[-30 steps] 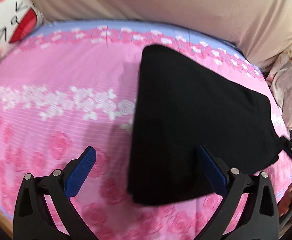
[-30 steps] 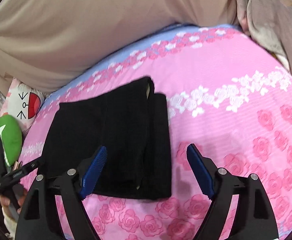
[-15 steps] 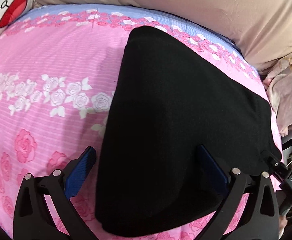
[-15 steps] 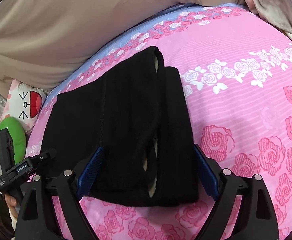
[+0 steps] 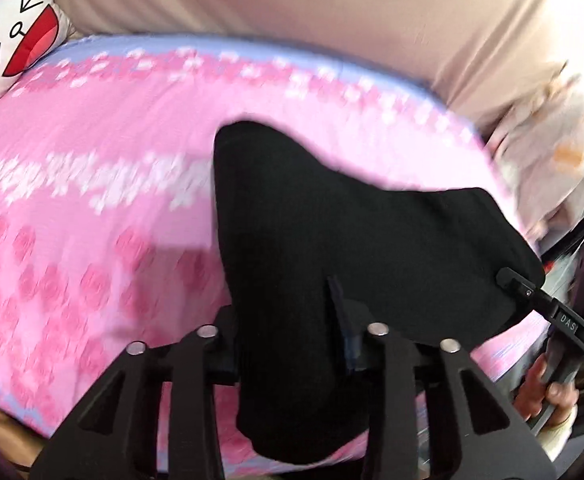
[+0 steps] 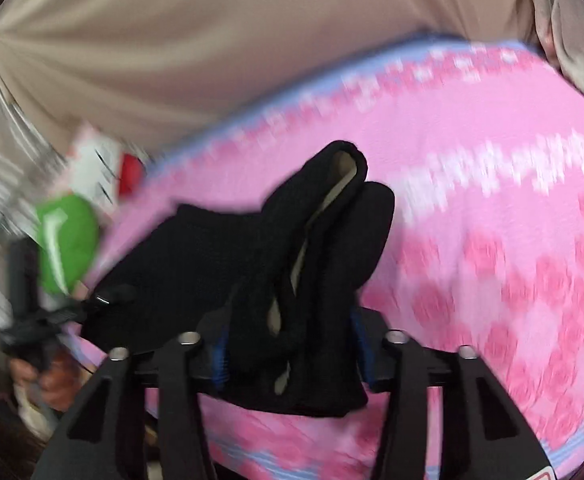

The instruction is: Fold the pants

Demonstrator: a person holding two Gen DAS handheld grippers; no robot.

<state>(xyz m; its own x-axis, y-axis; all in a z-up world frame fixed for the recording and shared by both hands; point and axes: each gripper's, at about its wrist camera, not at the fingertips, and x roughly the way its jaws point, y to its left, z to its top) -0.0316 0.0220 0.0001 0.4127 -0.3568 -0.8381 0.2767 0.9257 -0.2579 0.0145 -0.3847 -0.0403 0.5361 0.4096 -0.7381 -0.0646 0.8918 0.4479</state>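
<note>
Black pants point(image 5: 332, 240) bunched at lower centre of both views, lifted off the pink floral bedsheet point(image 5: 92, 200). Left gripper point(image 5: 288, 344) clamped narrow on one near corner. Right gripper point(image 6: 292, 352) pinched on the other.
</note>
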